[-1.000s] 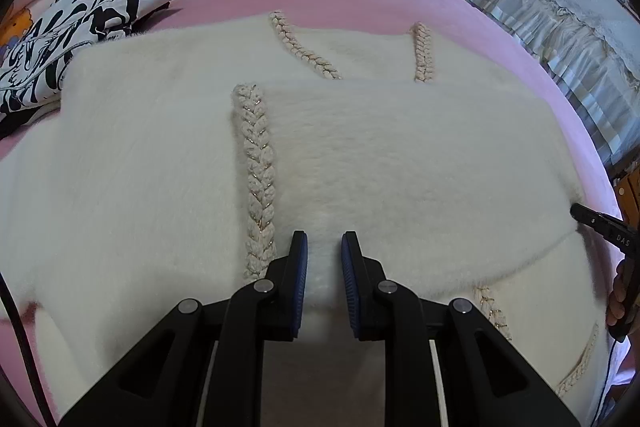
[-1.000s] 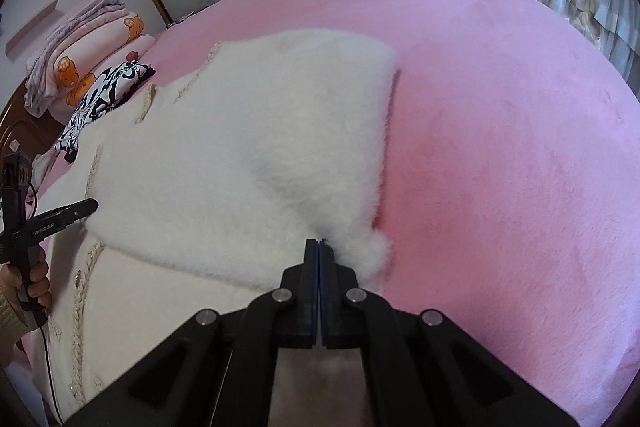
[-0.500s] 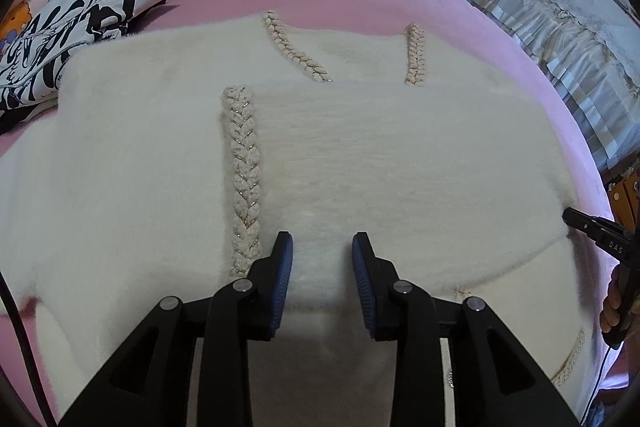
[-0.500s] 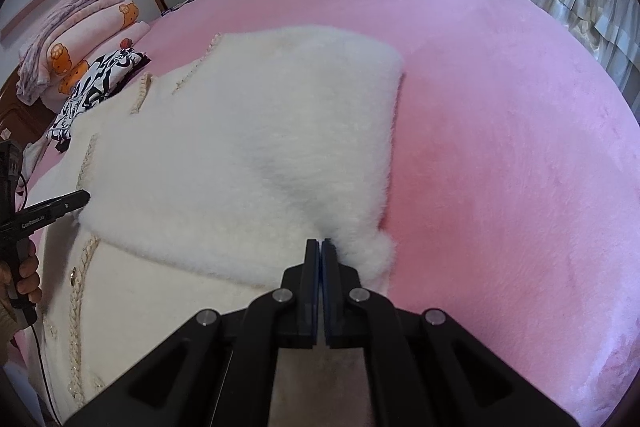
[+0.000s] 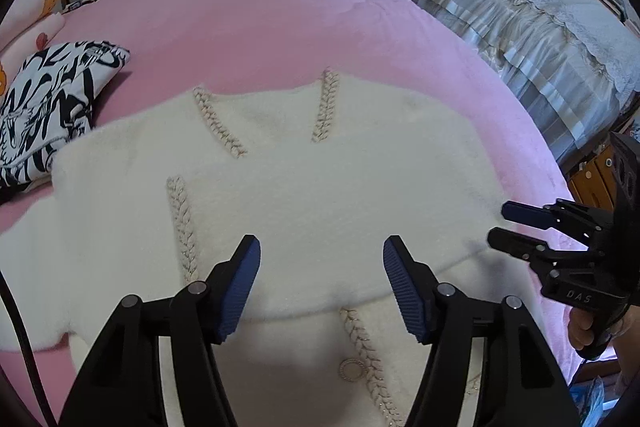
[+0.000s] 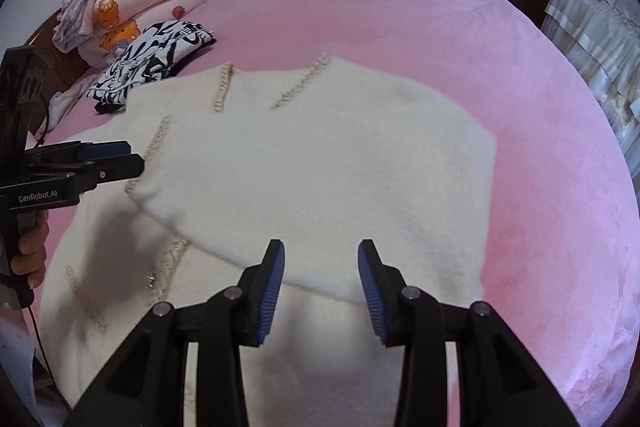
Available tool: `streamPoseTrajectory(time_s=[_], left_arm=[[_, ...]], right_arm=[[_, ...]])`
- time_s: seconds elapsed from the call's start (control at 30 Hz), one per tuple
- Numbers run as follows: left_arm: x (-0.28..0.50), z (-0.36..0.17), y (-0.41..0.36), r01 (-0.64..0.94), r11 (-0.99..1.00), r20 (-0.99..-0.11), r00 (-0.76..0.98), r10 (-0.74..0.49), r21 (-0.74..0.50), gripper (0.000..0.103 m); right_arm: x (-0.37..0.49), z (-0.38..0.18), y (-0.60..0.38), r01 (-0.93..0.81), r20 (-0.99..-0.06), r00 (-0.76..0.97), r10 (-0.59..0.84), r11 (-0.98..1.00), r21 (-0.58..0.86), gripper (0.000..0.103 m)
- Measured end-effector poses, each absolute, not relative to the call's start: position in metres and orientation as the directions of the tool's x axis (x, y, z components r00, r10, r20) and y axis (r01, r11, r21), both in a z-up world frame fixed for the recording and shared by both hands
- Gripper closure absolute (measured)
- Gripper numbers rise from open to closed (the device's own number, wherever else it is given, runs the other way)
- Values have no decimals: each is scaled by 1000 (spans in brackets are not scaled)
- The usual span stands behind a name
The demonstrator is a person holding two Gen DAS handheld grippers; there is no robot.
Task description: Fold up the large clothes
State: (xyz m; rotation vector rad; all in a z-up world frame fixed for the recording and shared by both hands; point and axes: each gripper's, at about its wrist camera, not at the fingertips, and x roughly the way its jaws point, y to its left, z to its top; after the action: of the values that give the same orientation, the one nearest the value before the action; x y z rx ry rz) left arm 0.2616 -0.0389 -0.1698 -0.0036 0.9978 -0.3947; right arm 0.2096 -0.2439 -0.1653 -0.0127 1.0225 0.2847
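Both grippers (image 5: 321,283) (image 6: 321,291) lifted; one sweater (image 5: 320,195)

Both wrist cameras look steeply down from close above the sweater (image 5: 320,195), left view from seven o'clock, sharing it.

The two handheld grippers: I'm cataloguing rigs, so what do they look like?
Both are matte black plastic with silver pivot pins and ribbed blue pads. The left gripper reads "GenRobot.AI" on its side and trails a thin black cable; the right gripper shows "DAS" lettering on its body.
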Motion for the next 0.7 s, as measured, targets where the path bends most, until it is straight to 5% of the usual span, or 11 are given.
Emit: streamPoseTrajectory(time_s=[0.27,0.33,0.7], left_arm=[[281,-122,-54,364,920,-763,550,-340,-148,34],[291,-118,-55,350,927,-759,564,-325,-137,33],[349,-161,-27,251,967,-816,550,-175,-39,33]], right_arm=[[237,-128,-209,-299,-800,534,273,946,124,54],[247,-122,-207,-297,-788,555,267,948,113,46],[307,-133,-245,-190,-787,600,140,981,30,39]])
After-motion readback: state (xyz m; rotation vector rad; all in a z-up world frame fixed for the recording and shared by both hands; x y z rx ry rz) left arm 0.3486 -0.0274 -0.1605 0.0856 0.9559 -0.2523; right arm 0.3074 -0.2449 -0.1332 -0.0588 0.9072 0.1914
